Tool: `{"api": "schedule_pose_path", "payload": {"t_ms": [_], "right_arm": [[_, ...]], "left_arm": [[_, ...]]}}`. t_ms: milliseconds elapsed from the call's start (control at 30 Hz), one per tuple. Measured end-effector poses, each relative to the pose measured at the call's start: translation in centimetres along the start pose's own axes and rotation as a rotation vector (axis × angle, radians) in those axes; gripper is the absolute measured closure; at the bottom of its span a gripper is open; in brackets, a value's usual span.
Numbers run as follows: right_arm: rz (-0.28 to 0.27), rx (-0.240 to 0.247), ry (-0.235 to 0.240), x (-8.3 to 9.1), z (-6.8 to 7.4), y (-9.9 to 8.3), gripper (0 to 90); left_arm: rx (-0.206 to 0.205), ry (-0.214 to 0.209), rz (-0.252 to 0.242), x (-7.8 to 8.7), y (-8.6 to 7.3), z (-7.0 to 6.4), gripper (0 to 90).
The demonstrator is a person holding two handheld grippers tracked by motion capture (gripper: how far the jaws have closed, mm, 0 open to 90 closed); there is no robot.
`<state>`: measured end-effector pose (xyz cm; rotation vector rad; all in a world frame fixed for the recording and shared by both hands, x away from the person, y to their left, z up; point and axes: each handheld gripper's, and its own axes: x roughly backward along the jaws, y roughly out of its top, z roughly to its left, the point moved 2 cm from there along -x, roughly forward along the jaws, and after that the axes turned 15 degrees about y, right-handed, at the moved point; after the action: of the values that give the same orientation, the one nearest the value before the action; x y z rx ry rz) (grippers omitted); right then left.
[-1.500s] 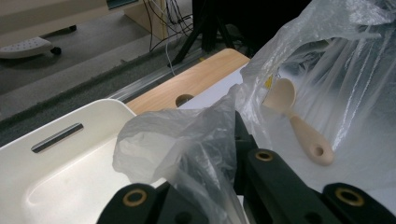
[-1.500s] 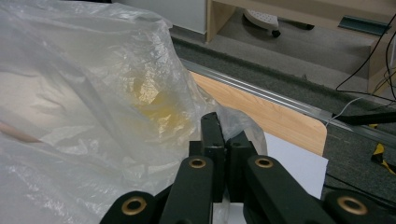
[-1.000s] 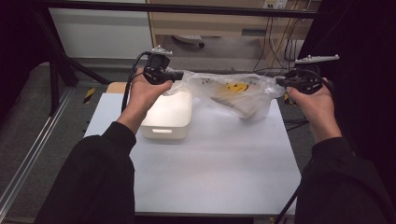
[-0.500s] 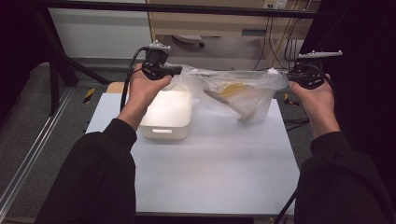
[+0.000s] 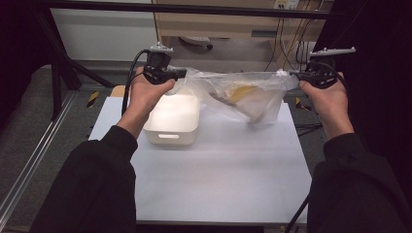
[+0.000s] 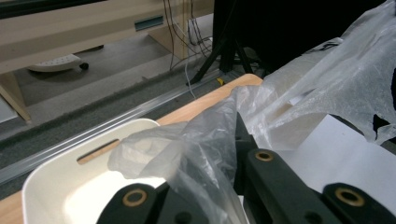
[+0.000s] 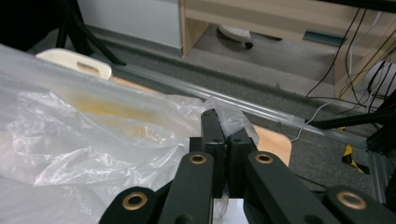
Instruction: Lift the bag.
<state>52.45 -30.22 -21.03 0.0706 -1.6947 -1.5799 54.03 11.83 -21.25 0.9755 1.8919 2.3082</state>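
While the person holds one gripper in each hand, a clear plastic bag (image 5: 243,94) hangs stretched between them, up in the air over the far part of the white table (image 5: 218,179). The left gripper (image 5: 180,74) has its jaws closed on the left end of the bag, and in the left gripper view the thin plastic (image 6: 205,144) is bunched up and pinched between the two black jaws. The right gripper (image 5: 297,74) has its jaws closed tight on the right end of the bag, and in the right gripper view a small tuft of plastic (image 7: 229,119) sticks out past the tips of the shut jaws. The top edge of the bag runs almost straight from one gripper to the other. Its belly sags down in the middle, with the lowest part hanging close above the table. Something yellow (image 5: 241,92) sits inside the bag, but it is too blurry to tell what it is. A white bin (image 5: 172,121) with a slot handle stands on the table under the left hand (image 5: 148,92), just beside the bag's left end. The right hand (image 5: 330,99) is out past the right edge of the table. Both arms wear dark sleeves (image 5: 97,184).
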Motion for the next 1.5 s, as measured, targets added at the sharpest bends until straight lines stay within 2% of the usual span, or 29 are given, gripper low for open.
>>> {"api": "schedule_pose_path", "payload": {"t_ms": [67,100,133,267,333,533,567,600,700,867,967,1133,1167,1400,1500], "right_arm": [[-0.011,0.008,-0.008,0.2,-0.1,1.1,90.0],[-0.012,0.019,-0.014,0.3,-0.1,1.6,90.0],[-0.01,0.023,-0.018,0.4,-0.2,1.9,90.0],[-0.008,0.024,-0.033,0.4,-0.6,2.2,90.0],[-0.007,0.016,-0.032,0.2,-0.7,1.7,90.0],[0.022,-0.005,-0.004,-0.6,-0.5,-1.0,90.0],[0.028,-0.002,0.002,-0.7,-0.4,-1.5,90.0],[0.026,-0.001,0.013,-0.7,-0.3,-2.0,90.0],[0.044,-0.007,0.035,-0.9,0.1,-3.4,90.0],[0.055,-0.01,0.073,-1.3,0.9,-5.1,90.0],[0.055,-0.003,0.095,-1.3,1.6,-5.9,90.0],[0.067,0.012,0.124,-1.3,2.9,-7.5,90.0],[0.064,0.004,0.13,-1.2,3.1,-7.9,90.0],[0.094,0.003,0.173,-1.2,4.6,-11.3,90.0],[0.103,-0.001,0.178,-1.2,5.0,-12.9,90.0]], "left_arm": [[0.008,0.011,-0.016,0.0,1.0,0.2,90.0],[0.008,0.011,-0.016,0.0,1.0,0.2,90.0],[0.013,0.016,-0.035,0.1,1.7,0.3,90.0],[0.002,0.016,-0.054,0.2,2.1,0.1,90.0],[-0.014,0.01,-0.048,-0.1,1.2,-0.3,90.0],[-0.015,-0.013,-0.011,-0.3,-1.8,-0.7,90.0],[-0.015,-0.013,-0.011,-0.3,-1.8,-0.7,90.0],[-0.021,-0.023,-0.011,0.0,-2.8,-0.9,90.0],[-0.03,-0.04,0.006,0.4,-4.3,-1.0,90.0],[-0.031,-0.048,0.026,0.9,-6.1,-1.2,90.0],[-0.012,-0.074,0.04,1.5,-7.8,-1.2,90.0],[-0.003,-0.099,0.053,2.4,-10.2,-1.5,90.0],[-0.003,-0.108,0.056,2.6,-10.8,-1.6,90.0],[0.013,-0.176,0.08,4.0,-14.9,-2.9,90.0],[0.032,-0.201,0.096,4.4,-17.0,-3.3,90.0]]}}
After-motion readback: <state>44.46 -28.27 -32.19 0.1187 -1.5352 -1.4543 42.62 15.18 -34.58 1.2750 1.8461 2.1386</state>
